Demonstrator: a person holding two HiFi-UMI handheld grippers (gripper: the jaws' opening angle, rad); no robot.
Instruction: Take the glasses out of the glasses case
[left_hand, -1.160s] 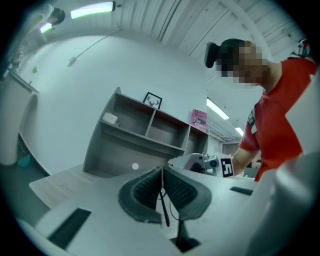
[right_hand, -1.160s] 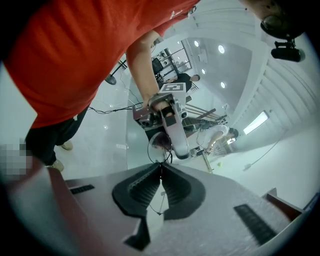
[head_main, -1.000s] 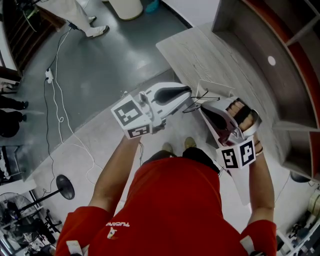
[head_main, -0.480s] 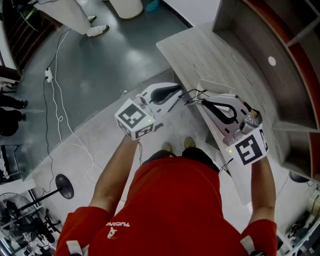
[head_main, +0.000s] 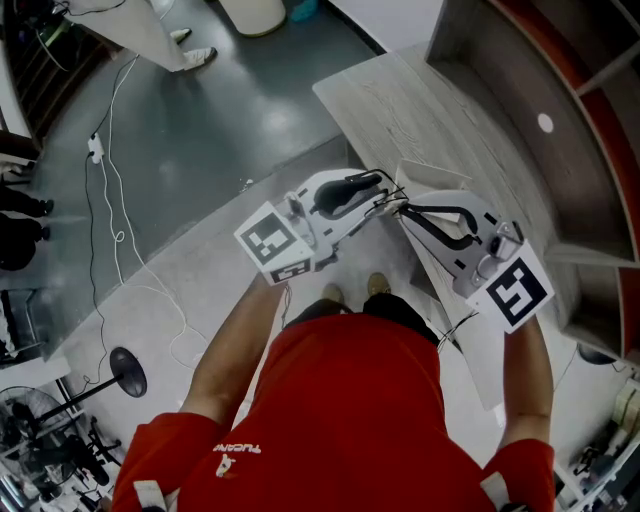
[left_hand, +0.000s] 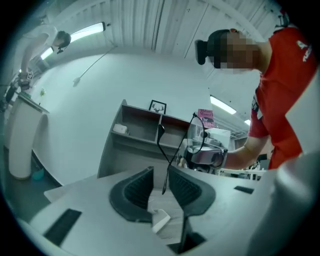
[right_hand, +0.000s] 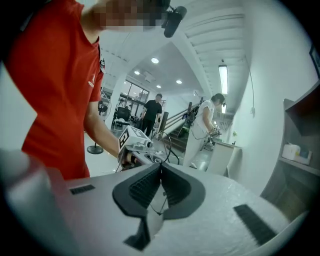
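Observation:
Thin black wire-framed glasses (head_main: 388, 203) hang in the air between the two gripper tips, above the table's near edge. My right gripper (head_main: 405, 209) is shut on the frame, and the wire (right_hand: 159, 206) runs down out of its closed pads. My left gripper (head_main: 377, 191) faces it from the left. Its jaws are opening, and one temple arm (left_hand: 166, 167) hangs loose in the gap between them, with a lens (left_hand: 198, 134) higher up. A white open piece (head_main: 428, 176), probably the glasses case, lies on the table beneath and is mostly hidden.
A pale wooden table (head_main: 400, 100) runs from the grippers to the back. A red and grey shelf unit (head_main: 570, 130) stands at the right. Cables (head_main: 110, 200) and a round stand base (head_main: 130, 372) lie on the floor at left. A person (head_main: 150, 25) stands at the far upper left.
My right gripper has rolled, so its marker cube now faces up and the hand no longer shows on top. The left gripper has shifted right and closer to the right gripper's tip.

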